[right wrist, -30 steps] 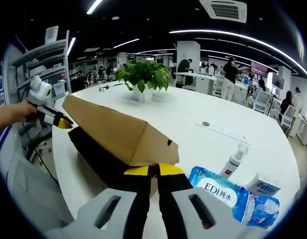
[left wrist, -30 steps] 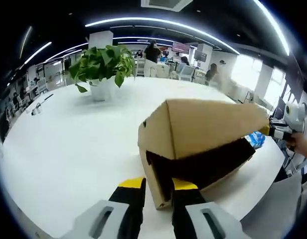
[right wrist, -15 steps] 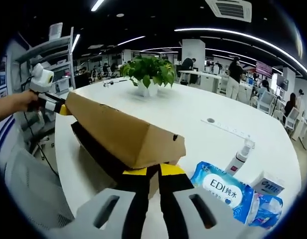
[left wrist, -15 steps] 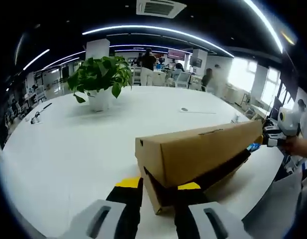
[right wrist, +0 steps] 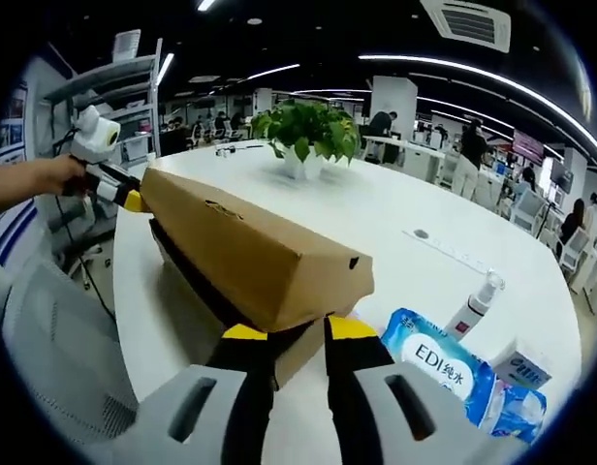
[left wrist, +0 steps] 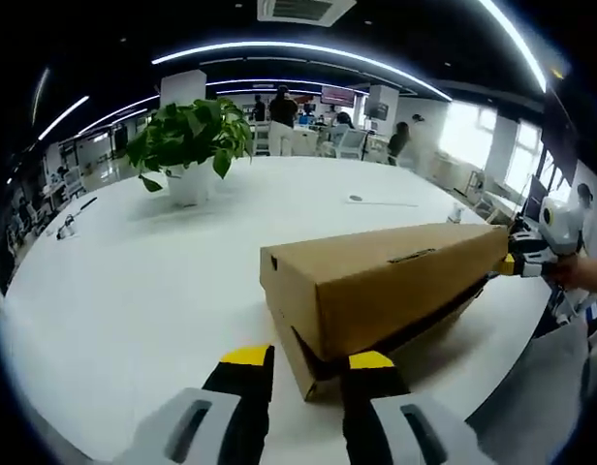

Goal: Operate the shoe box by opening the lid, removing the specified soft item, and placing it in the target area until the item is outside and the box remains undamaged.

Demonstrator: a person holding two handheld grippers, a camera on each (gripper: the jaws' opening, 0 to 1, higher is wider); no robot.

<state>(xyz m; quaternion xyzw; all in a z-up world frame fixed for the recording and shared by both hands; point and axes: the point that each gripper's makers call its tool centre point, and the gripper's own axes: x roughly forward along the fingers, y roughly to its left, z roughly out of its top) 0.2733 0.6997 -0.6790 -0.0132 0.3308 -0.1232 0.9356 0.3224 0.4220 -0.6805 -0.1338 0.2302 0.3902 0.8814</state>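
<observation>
Shoe box (left wrist: 376, 291) lid raised, one claw (left wrist: 308, 366) at each end

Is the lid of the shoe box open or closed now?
Nearly closed: the lid lies low over the box, a dark gap below its edge.

left tool (left wrist: 306, 368): grey jaws, yellow tips, black pads | right tool (right wrist: 298, 334): same colours
</observation>
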